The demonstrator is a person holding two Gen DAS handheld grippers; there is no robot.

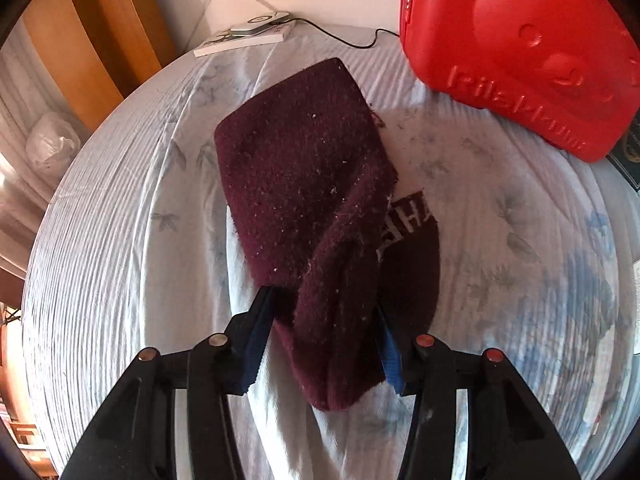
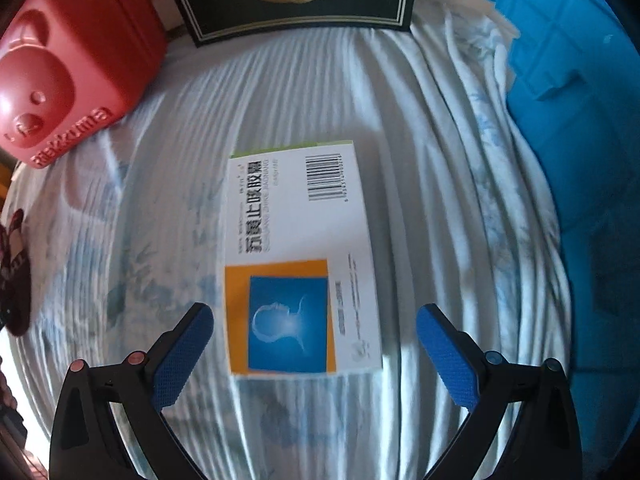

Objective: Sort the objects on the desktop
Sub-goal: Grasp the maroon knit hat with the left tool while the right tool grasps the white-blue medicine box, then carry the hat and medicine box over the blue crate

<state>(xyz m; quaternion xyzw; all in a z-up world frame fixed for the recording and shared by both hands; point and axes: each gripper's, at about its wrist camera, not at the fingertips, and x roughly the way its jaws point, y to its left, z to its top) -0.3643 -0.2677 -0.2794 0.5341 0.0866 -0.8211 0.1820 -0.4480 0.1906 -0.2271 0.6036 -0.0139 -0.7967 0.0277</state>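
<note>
a maroon knit sock (image 1: 296,184) is seen bunched between the blue pads of the left gripper (image 1: 324,332), jaws drawn in and pressing its near end on both sides. the sock is judged soft, light and limp; a pinch at the gathered near end looks sound, though the far end would be expected to droop when raised. its long axis runs away from the gripper toward the red bear-faced box (image 1: 516,48), the squared far end lying flat on the pale striped cloth (image 1: 120,240) just short of that box. to the right of the red box (image 2: 68,80), a medicine carton (image 2: 300,256) lies flat, its long axis pointing away from the right gripper (image 2: 316,344), barcode end farthest. it is judged light, stiff and smooth, best taken across its narrow width. the right gripper's jaws are spread wide, straddling the carton's near end without touching. a blue bin (image 2: 572,80) stands beyond the carton, well apart from the red box.
</note>
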